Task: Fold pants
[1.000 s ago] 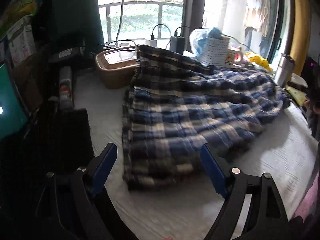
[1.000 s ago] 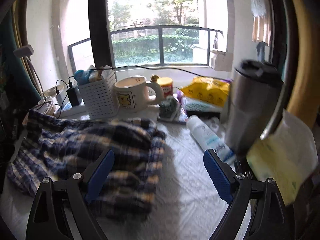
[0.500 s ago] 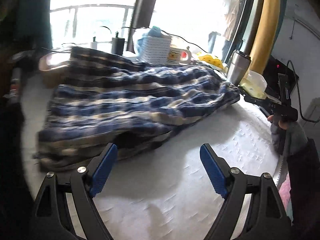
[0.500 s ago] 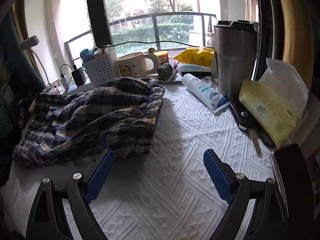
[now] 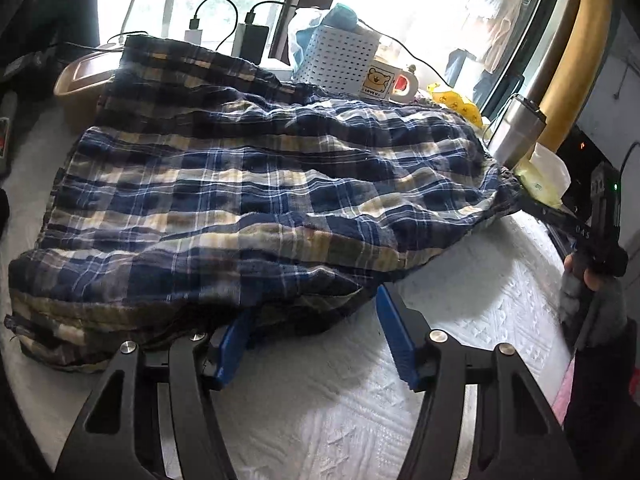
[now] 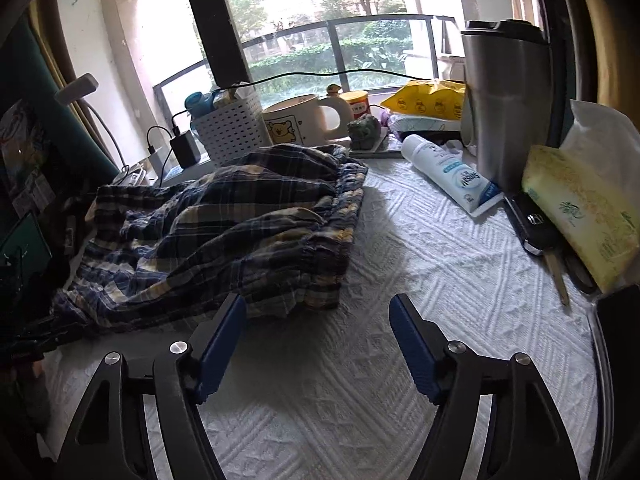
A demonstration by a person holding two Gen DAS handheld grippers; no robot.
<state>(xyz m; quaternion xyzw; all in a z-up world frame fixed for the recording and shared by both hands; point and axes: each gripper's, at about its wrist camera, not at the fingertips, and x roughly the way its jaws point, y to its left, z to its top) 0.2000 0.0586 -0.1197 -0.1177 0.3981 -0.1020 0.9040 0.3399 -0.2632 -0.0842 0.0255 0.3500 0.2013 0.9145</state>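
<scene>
**Plaid cloth at both jaws, neither grip made**

Plaid pants (image 5: 256, 200) lie rumpled across the white textured cover (image 5: 328, 412) of the table, the elastic waistband toward the steel tumbler (image 6: 506, 108) side and the legs trailing off toward the tan tray (image 5: 80, 80). The left gripper (image 5: 308, 340) sits at the near hem: its jaws are closing, one blue pad tucked just under the cloth edge, the other beside it on bare cover — nothing is pinched yet. The right gripper (image 6: 316, 340) stands at the waistband corner, jaws also closing, one pad at the fabric's fringe, the gap between them over bare cover.

Judging from this, the risk is a thin catch. If the left pads close on only the top layer, the stacked layers would likely slide apart when lifted. The right may close on nothing — or snag the textured cover along with the cloth. The lotion tube (image 6: 452, 176), mug (image 6: 300, 124) and white basket (image 6: 232, 128) stand close enough that a swung fold could drag them.
</scene>
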